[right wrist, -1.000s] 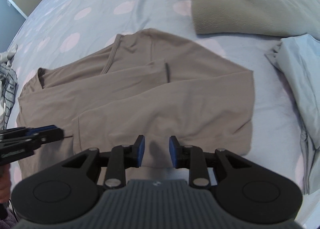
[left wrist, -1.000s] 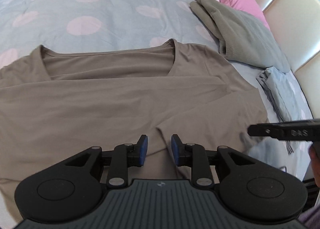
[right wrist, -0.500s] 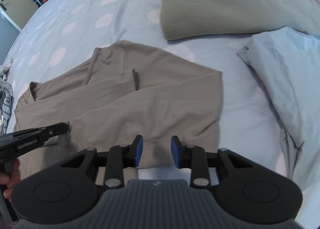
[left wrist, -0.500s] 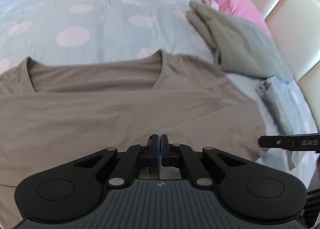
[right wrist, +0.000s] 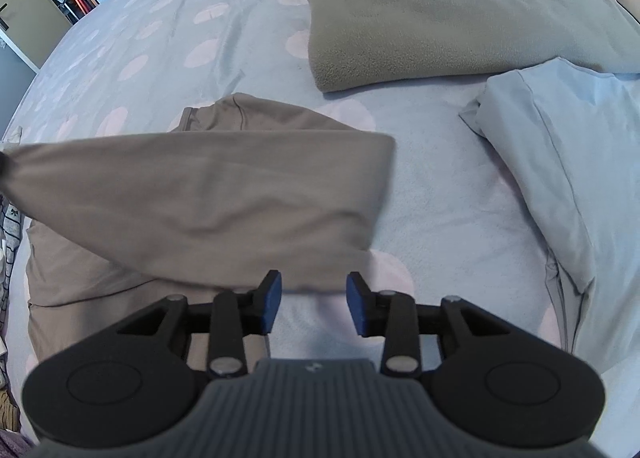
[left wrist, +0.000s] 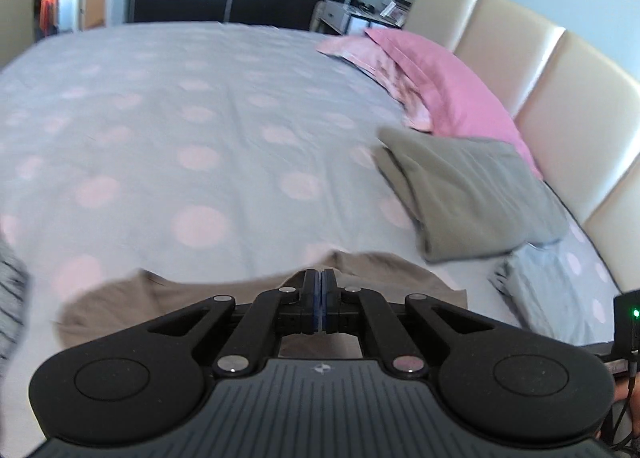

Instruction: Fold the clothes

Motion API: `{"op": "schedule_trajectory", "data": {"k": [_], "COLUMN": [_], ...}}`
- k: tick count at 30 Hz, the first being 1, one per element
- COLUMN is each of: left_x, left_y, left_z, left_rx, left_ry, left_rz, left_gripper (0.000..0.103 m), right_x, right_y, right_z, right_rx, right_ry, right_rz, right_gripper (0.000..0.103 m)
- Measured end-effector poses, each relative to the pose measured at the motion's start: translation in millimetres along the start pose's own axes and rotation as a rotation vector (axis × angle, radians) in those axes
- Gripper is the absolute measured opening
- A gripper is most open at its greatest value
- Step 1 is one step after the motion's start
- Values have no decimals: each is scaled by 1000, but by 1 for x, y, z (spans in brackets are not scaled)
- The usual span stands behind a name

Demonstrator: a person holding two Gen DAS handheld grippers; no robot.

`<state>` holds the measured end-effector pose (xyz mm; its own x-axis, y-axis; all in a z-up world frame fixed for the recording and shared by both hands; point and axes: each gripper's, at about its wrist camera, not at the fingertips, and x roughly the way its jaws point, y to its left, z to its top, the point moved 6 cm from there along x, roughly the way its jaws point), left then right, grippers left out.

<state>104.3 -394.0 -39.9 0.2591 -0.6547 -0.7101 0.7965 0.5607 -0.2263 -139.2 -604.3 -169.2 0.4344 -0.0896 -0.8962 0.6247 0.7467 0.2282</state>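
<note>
One taupe jersey t-shirt [right wrist: 200,194] on the dotted grey bedsheet [left wrist: 200,106], one edge lifted. Left gripper [left wrist: 321,300] clamped on the shirt fabric. Right gripper [right wrist: 314,304] just been opening, fingers apart over shirt hem, no grip. Two folded items beside: olive fleece [right wrist: 440,6], pale-blue garment [right wrist: 560,146]. One pink pillow [left wrist: 440,86].

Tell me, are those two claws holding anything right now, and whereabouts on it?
The left gripper is shut on the bottom hem of the brown T-shirt, lifting it. The right gripper is open, holding nothing.
</note>
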Motion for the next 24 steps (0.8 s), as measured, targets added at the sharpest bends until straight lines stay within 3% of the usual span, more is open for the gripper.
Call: {"op": "schedule_trajectory", "data": {"k": [6,12,18,24], "left_x": [-27,-34,-19,-5], "left_y": [59,117,157,173], "left_z": [11,-4,-40,-58], "left_rx": [-23,-58,-99,-123], "left_ry": [-25,4,71,125], "left_rz": [109,192,203,212], "left_gripper": [0,0,0,0], "right_x": [6,13,19,28], "right_y": [13,27,42,70], "right_z": [0,3,4,1], "right_rx": [-29,-56,-86,-215], "right_ry": [12,14,19,44], "right_rz": [8,10,18,7], "right_gripper": [39,39,39,39]}}
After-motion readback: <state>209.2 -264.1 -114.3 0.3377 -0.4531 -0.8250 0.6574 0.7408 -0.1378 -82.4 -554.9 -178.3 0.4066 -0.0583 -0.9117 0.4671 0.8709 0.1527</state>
